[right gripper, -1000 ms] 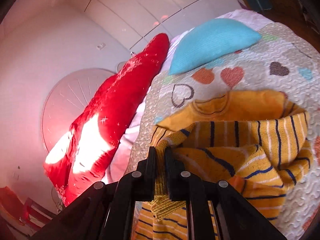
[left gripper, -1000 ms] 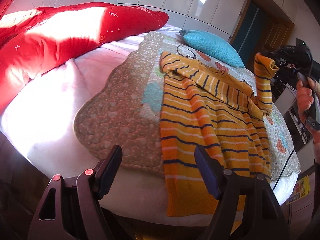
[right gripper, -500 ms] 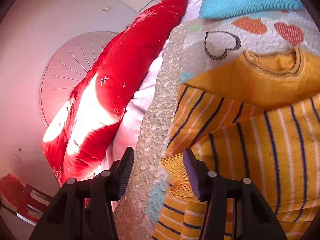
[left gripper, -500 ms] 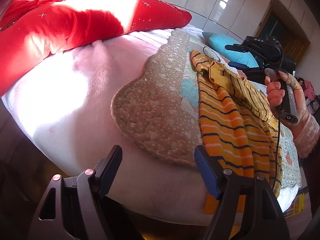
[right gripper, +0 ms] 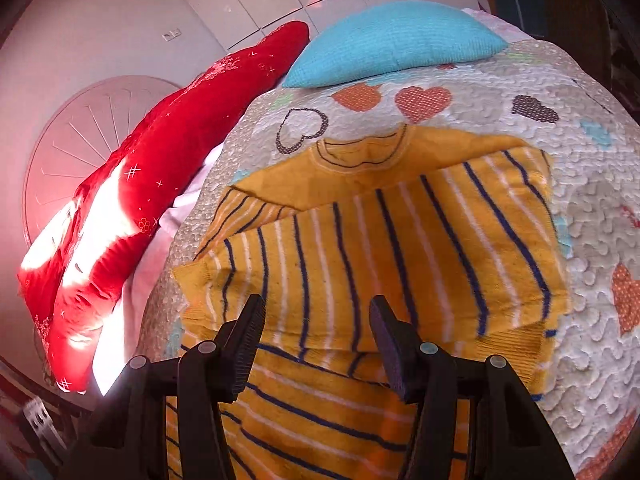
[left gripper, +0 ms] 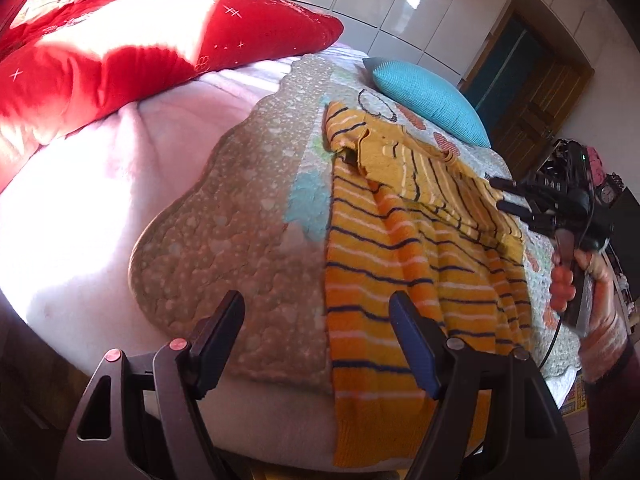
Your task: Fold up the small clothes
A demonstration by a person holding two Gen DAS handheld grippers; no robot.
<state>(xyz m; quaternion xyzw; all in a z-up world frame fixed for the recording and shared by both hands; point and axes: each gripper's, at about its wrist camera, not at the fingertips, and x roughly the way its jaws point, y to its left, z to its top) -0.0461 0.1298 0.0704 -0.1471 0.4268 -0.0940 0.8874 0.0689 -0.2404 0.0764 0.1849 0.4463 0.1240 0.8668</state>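
Your yellow striped sweater [right gripper: 360, 264] lay on the heart-print quilt [right gripper: 592, 216] that covered the bed, its collar toward the turquoise pillow [right gripper: 392, 44] and its hem hanging over the near edge of the mattress in the left wrist view. One sleeve was folded across the chest, so its navy and white stripes ran crosswise to those of the body below. Your right gripper [right gripper: 316, 344] hovered just above the folded sleeve with its jaws standing about half apart and nothing between the pads; the knit showed plainly in the gap. Your left gripper [left gripper: 316, 340] was held off the near edge of the bed, jaws spread wide and empty, one finger over the beige border of the quilt and the other over the left side of the sweater. From that side, your right hand [left gripper: 576, 280] showed on the handle of its tool, above the right edge of the garment. A red duvet [left gripper: 120, 52] lay bunched along the far side of the bed, well apart from the sweater.
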